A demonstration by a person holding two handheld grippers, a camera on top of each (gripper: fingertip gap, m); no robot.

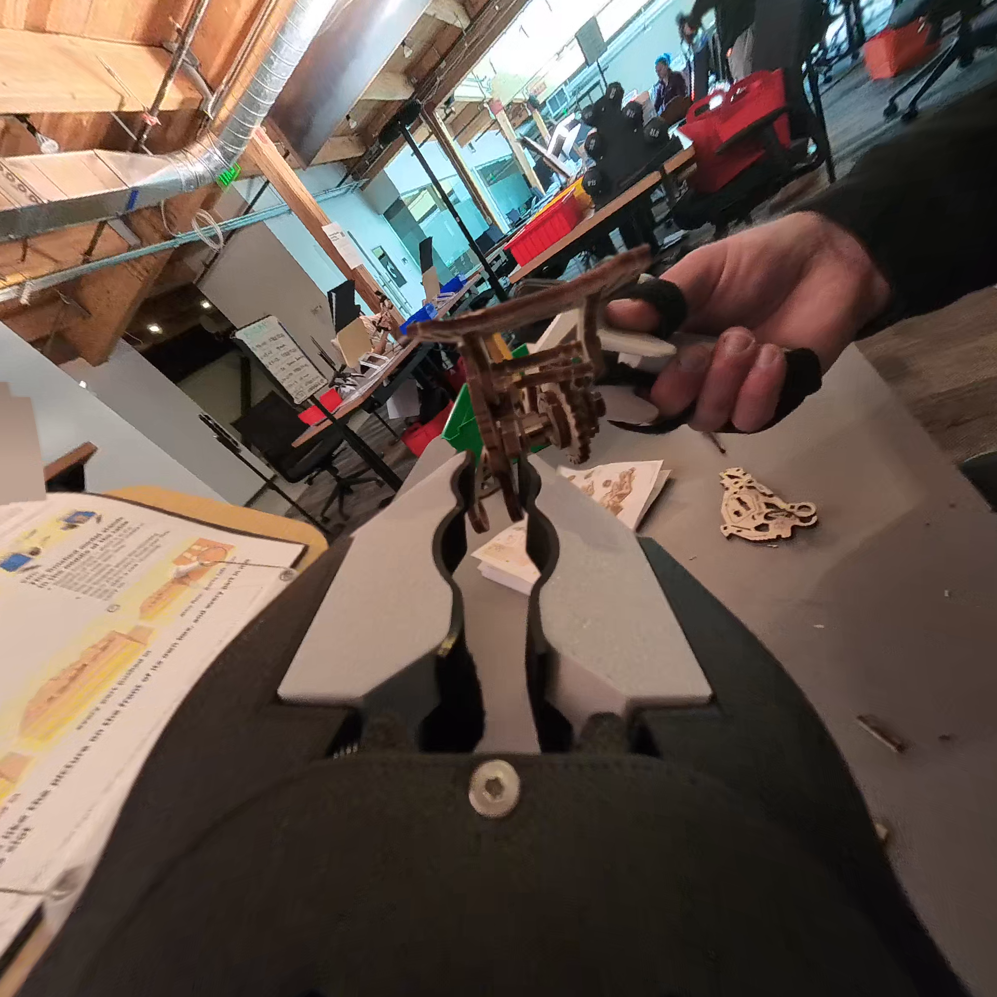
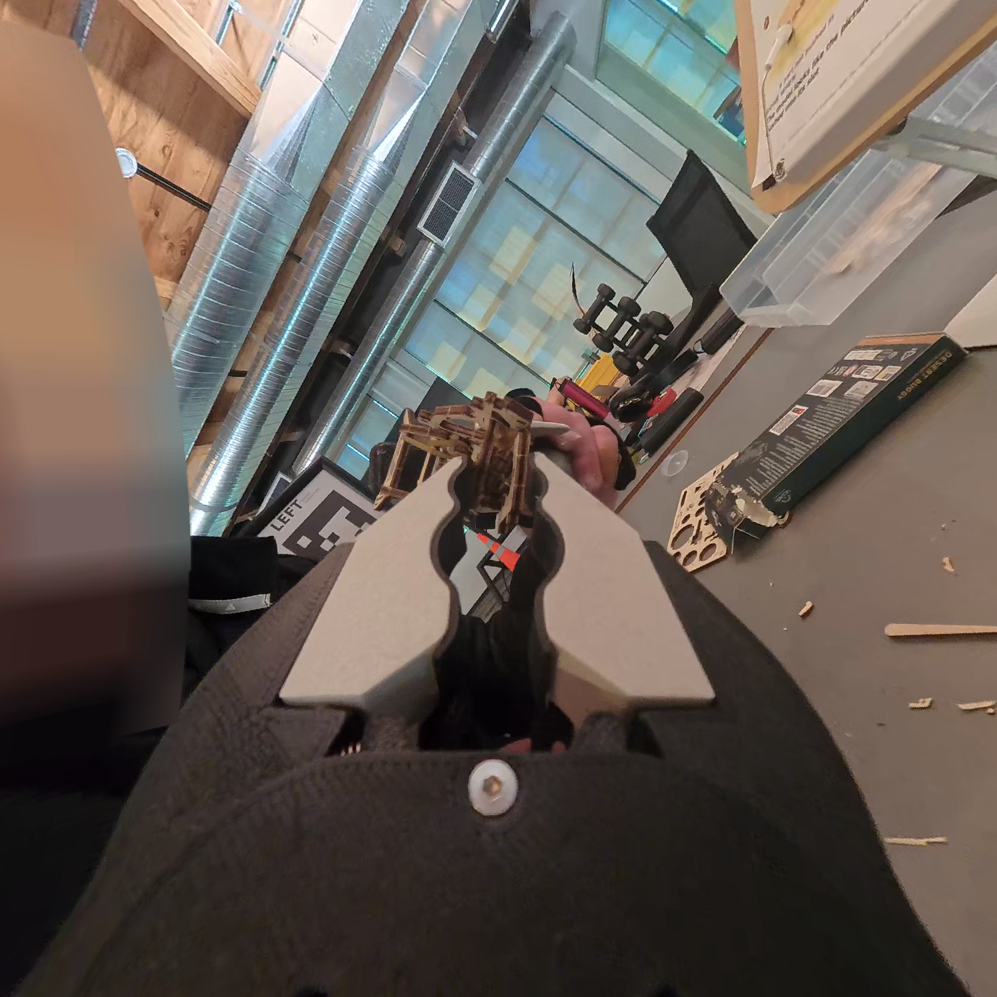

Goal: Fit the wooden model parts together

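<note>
A dark brown wooden model with gears and a flat top bar is held in the air above the grey table. My left gripper is shut on the model's lower struts. A hand at the right holds the right gripper, whose grey fingers meet the model's right side. In the right wrist view, my right gripper is shut on the same model. A hand shows just behind it.
A pale wooden cut-out piece and small booklets lie on the table. An instruction page on a clipboard stands at the left. The right wrist view shows the kit box, a punched wooden sheet, a wooden stick, chips and a clear bin. The gap from one gripper's tips to the other's is roughly 5 cm. Left tips and right tips are each some 25 cm from the pale wooden cut-out piece.
</note>
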